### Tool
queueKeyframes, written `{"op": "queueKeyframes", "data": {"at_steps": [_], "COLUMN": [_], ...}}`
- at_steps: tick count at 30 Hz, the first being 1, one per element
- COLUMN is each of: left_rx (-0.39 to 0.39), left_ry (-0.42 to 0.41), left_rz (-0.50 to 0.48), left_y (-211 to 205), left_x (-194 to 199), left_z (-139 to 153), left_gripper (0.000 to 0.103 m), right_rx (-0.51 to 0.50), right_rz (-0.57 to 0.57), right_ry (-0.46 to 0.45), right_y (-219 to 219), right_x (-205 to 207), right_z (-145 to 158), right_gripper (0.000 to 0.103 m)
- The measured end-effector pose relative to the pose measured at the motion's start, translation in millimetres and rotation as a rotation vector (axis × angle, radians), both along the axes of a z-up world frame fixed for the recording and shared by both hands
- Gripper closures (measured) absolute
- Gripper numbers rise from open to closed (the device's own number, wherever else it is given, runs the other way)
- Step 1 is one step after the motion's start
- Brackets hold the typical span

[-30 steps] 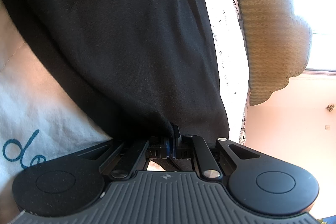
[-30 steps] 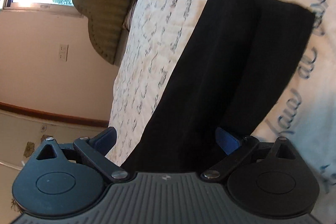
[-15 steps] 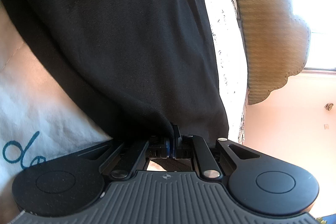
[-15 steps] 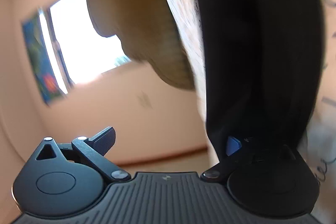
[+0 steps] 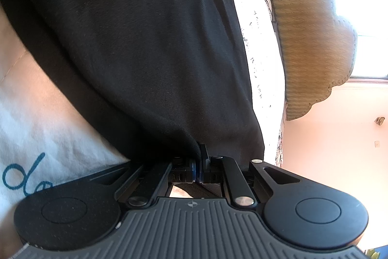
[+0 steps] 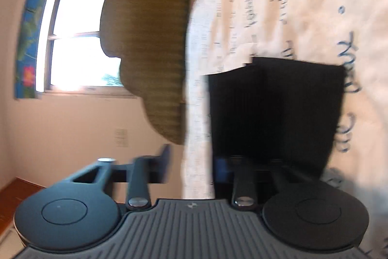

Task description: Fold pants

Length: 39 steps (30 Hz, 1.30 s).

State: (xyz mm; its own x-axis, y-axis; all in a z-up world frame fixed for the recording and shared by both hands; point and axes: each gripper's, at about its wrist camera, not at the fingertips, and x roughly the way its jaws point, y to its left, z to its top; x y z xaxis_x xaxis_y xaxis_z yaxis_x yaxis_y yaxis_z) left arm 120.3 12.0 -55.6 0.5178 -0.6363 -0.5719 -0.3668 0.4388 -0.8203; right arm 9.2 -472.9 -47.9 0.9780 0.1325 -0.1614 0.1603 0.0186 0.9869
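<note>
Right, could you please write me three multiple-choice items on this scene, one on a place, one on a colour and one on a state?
1. Where do the pants lie?
A. on a quilt
B. on a chair
C. in a basket

2. What colour are the pants?
A. blue
B. black
C. red

3. How do the left fingers stand?
A. wide open
B. shut on nothing
C. shut on the pants

Answers:
1 A, the white quilt with blue writing shows on both sides of them.
2 B, the cloth is black in both views.
3 C, a pinch of black cloth sits between the closed pads.
</note>
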Motion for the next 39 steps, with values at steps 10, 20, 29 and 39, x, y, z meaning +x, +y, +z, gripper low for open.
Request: {"op": "queueKeyframes", "data": {"at_steps": [10,20,29,39], "left_rx": [0.089,0.152,0.404,0.490], "left_ry": [-0.066,-0.094,-0.286,-0.347], "left_rz": [-0.059,-0.137,-0.255,-0.328], "left_y": [-6.5,-15.5,-41.0,-51.0], "left_x": [3.1,16.7,22.2,24.4], "left_z": [11.3,25.4,67.8,65.5], "left_gripper": [0.089,0.084,0.030,0.038], "right_rx": [-0.247,-0.318,-0.590,-0.404], "right_rz": [-0.048,0.039,0.081,0.099], "right_ry": [0.081,0.337,0.304,0.356], "right_y": [-8.7,-32.0,-31.5,-51.9], "right_x": [-18.7,-42.2,-19.8,-35.3], "right_z": [31.6,-0.9,51.4,0.1], "right_gripper": [0.099,0.099,0.099,0.098]}}
